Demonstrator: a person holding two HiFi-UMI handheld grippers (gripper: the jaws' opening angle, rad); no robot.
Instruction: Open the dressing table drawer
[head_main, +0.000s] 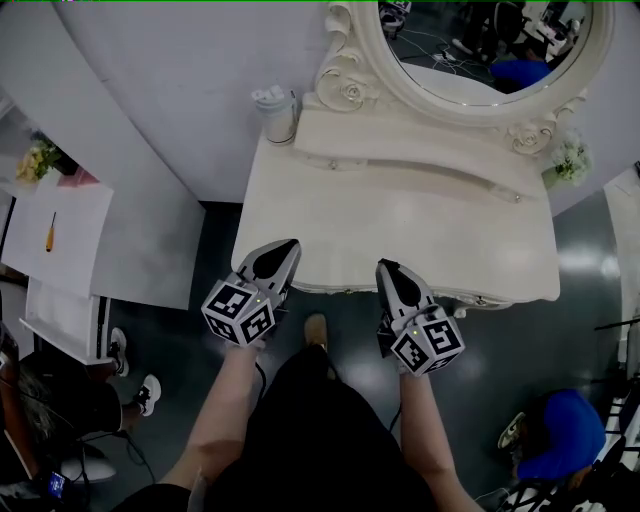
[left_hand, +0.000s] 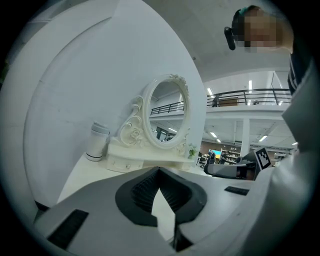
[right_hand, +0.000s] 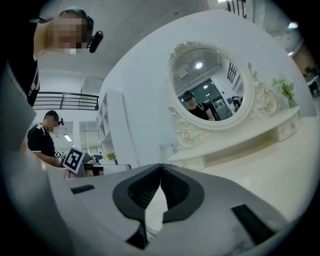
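There are two tools, one oval mirror (head_main: 478, 52) in a carved cream frame, one lidded white tumbler (head_main: 277, 112), one small sprig of flowers (head_main: 570, 160), and two small drawers, one (head_main: 340, 163) at the left and one (head_main: 512, 195) at the right of the raised shelf under the mirror. Each has a knob, and both sit flush and shut.

All this stands on a cream dressing bench (head_main: 400, 235) set against a curved white wall (head_main: 180, 80) over a dark grey floor (head_main: 590, 270).

Both forearms reach forward side by side. The left tool (head_main: 284, 248) points about level at the bench's front left corner. The right tool (head_main: 388, 268) points at the front edge further right. Whether either touches the bench I cannot tell. On each tool the jaw tips meet, with nothing between them.
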